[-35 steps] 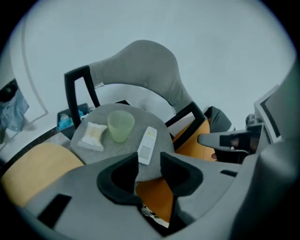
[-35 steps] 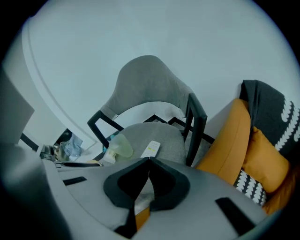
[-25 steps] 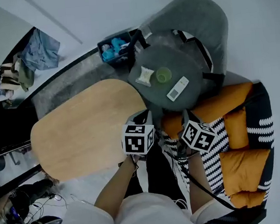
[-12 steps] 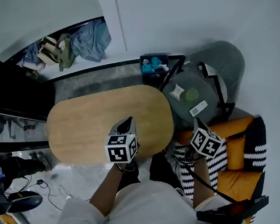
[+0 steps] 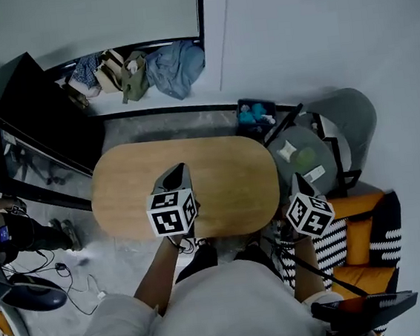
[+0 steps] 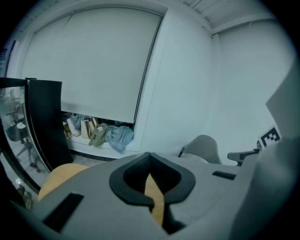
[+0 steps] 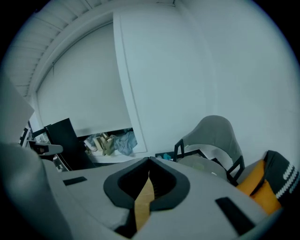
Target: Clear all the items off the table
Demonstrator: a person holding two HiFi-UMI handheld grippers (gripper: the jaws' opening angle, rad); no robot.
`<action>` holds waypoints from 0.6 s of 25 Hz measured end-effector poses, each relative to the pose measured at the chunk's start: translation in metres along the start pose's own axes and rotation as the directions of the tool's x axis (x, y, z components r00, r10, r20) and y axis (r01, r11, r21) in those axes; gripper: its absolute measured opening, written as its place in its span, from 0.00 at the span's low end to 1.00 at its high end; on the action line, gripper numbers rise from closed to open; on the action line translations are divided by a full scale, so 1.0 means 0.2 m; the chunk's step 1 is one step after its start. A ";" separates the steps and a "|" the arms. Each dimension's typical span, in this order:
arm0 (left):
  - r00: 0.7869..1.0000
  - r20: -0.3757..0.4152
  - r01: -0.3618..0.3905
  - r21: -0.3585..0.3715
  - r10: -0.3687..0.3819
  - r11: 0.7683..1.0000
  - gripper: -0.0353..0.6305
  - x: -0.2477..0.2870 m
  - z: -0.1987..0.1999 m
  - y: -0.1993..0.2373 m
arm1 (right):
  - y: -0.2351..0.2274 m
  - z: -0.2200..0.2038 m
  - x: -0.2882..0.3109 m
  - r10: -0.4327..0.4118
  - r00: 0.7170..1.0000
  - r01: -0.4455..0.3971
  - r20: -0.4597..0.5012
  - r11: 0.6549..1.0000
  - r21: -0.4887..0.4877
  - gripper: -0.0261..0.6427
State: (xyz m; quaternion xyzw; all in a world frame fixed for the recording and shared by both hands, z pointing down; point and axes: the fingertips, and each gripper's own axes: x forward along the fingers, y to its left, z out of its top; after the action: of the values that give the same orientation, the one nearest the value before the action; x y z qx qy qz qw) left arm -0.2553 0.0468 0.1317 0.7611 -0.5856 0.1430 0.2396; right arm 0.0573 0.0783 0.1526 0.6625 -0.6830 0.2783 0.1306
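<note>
The oval wooden table has a bare top. My left gripper hangs over its near edge, left of the middle; it is shut with nothing in it. My right gripper is also shut and empty, just off the table's right end beside the grey chair. On the chair seat lie a white item and a green item. In the left gripper view the jaws of the left gripper meet at the tip, above the table. The right gripper shows the same in its own view.
A blue box of small things sits on the floor behind the chair. Clothes and bags lie along the far wall. A black cabinet stands at the left. An orange-cushioned seat is at the right. Cables trail on the floor.
Both grippers have come up and away from the chair seat. The left one has swung left over the table's near edge. The head view has turned, so the table now sits in the middle.
</note>
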 end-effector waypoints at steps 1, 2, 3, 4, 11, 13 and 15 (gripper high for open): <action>1.000 0.008 -0.012 -0.010 0.012 1.000 0.06 -0.03 0.00 0.01 | 0.02 0.01 0.00 0.014 1.000 -0.014 0.002 1.000 -0.013 0.07; 1.000 0.015 -0.024 -0.019 0.024 1.000 0.06 -0.06 -0.01 0.02 | 0.04 0.01 -0.01 0.027 1.000 -0.027 0.002 0.999 -0.023 0.07; 0.999 0.023 -0.035 -0.026 0.035 0.999 0.06 -0.09 -0.01 0.02 | 0.06 0.01 0.00 0.040 0.999 -0.040 0.001 0.999 -0.030 0.07; 0.998 0.031 -0.046 -0.034 0.047 0.998 0.06 -0.12 -0.01 0.01 | 0.07 0.01 0.00 0.055 0.998 -0.055 -0.003 0.998 -0.035 0.07; 0.993 0.063 -0.102 -0.027 0.104 0.994 0.06 -0.23 0.00 -0.13 | 0.12 0.01 -0.03 0.165 0.985 -0.169 -0.048 0.980 -0.105 0.07; 0.991 0.066 -0.112 -0.049 0.115 0.992 0.06 -0.24 0.00 -0.15 | 0.12 0.01 -0.04 0.182 0.982 -0.187 -0.054 0.976 -0.115 0.07; 0.990 0.066 -0.119 -0.048 0.122 0.992 0.06 -0.26 -0.02 -0.17 | 0.12 0.02 -0.07 0.189 0.981 -0.194 -0.044 0.973 -0.128 0.07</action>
State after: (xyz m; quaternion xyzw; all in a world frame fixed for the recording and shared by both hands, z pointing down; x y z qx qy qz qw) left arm -0.2369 0.0994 0.1025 0.7232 -0.6416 0.1179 0.2268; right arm 0.0366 0.0859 0.1371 0.5791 -0.7585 0.2542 0.1572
